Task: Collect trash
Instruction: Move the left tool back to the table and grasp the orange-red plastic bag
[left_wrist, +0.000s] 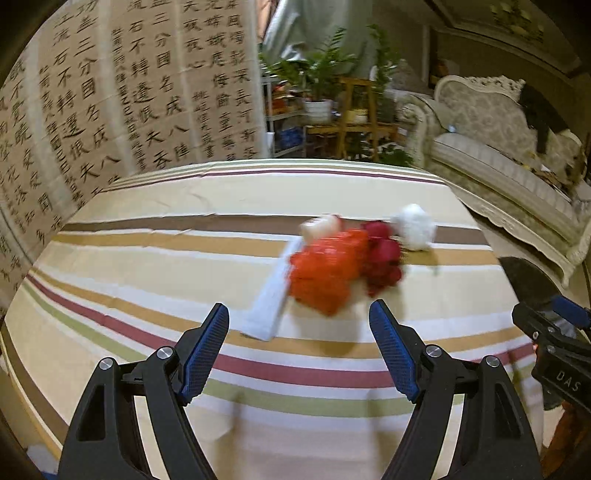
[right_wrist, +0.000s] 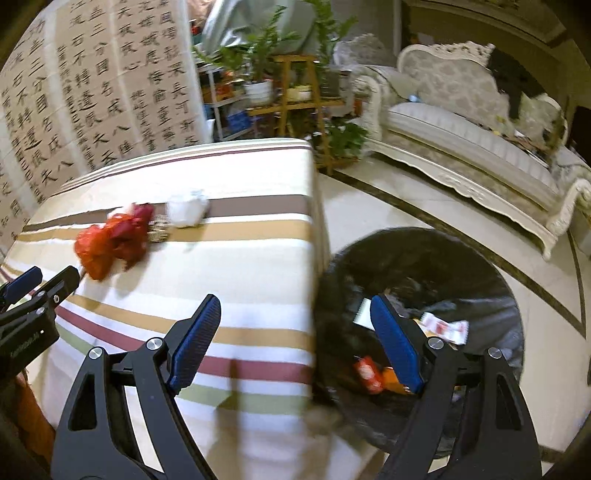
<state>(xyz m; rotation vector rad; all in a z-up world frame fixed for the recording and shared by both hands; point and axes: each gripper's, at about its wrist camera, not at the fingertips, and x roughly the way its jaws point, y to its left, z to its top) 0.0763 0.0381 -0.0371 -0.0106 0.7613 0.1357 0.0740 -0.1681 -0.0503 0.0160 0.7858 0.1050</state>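
Note:
A pile of trash lies on the striped tablecloth (left_wrist: 147, 266): an orange-red plastic bag (left_wrist: 325, 269), a dark red wrapper (left_wrist: 382, 254), a crumpled white tissue (left_wrist: 415, 227) and a flat white paper strip (left_wrist: 267, 302). My left gripper (left_wrist: 299, 325) is open and empty, just short of the orange bag. My right gripper (right_wrist: 295, 314) is open and empty, over the table's right edge beside a black-lined bin (right_wrist: 417, 258) that holds several wrappers (right_wrist: 443, 326). The pile also shows in the right wrist view (right_wrist: 110, 243).
The bin stands on the tiled floor (right_wrist: 406, 199) right of the table. A white sofa (right_wrist: 461, 129) is at the far right. A calligraphy screen (left_wrist: 110, 92) stands behind the table, with potted plants (left_wrist: 321, 85) on wooden shelves.

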